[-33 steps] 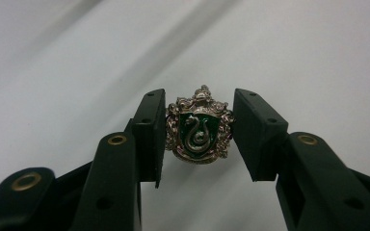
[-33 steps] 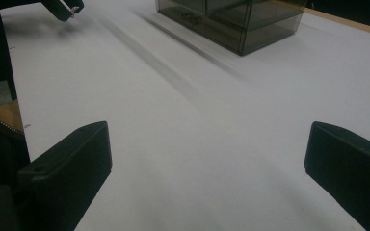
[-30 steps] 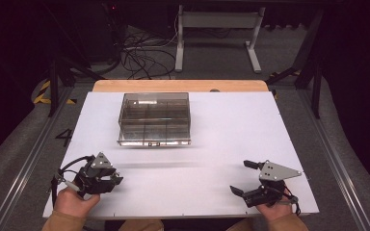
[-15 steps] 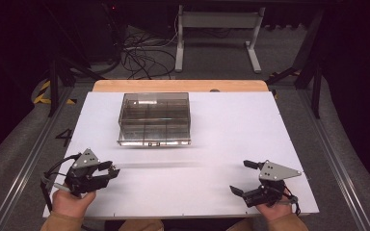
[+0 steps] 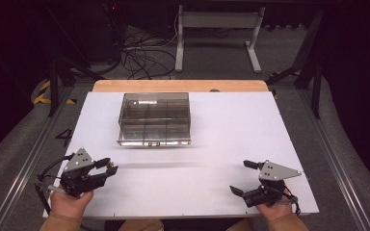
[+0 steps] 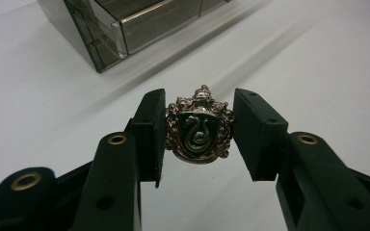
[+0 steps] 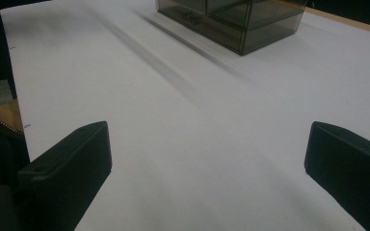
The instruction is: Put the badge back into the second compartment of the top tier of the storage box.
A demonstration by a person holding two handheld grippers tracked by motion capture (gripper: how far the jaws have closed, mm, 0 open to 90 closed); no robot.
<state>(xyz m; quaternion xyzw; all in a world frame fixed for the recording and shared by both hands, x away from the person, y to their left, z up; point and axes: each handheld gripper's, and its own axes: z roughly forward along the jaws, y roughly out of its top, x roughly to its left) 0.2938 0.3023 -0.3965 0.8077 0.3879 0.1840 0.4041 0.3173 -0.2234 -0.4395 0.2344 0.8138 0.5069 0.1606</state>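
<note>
Left claw [image 5: 110, 166]: near the tabletop's front left corner, held in a hand [image 5: 70, 203] that comes in from the bottom edge. Its jaws are closed down to a narrow gap with a small badge [image 6: 198, 126] between them. In the left gripper view the left jaw touches the badge's edge; the right jaw stands just beside the other edge, and whether it touches I cannot tell.
Badge: a metal crest with a dark green shield and a silver snake on it, scrollwork round the rim, upright between the pads and facing the camera.
Right claw [image 5: 243, 177]: near the front right corner, held in the other hand [image 5: 273, 211]. Its jaws are spread wide with nothing between them; in the right gripper view bare white surface lies between the two pads.
Box [image 5: 154, 119]: a clear smoky plastic case split into compartments, sitting on the far-centre part of the tabletop, well apart from both claws. What lies inside is too dim to tell.
Tabletop [image 5: 231, 134]: white sheet over a wooden top, whose bare strip shows along the far edge.
Floor beyond: grey carpet, a tangle of cables [image 5: 142, 54] and a grey metal stand [image 5: 217, 29].
</note>
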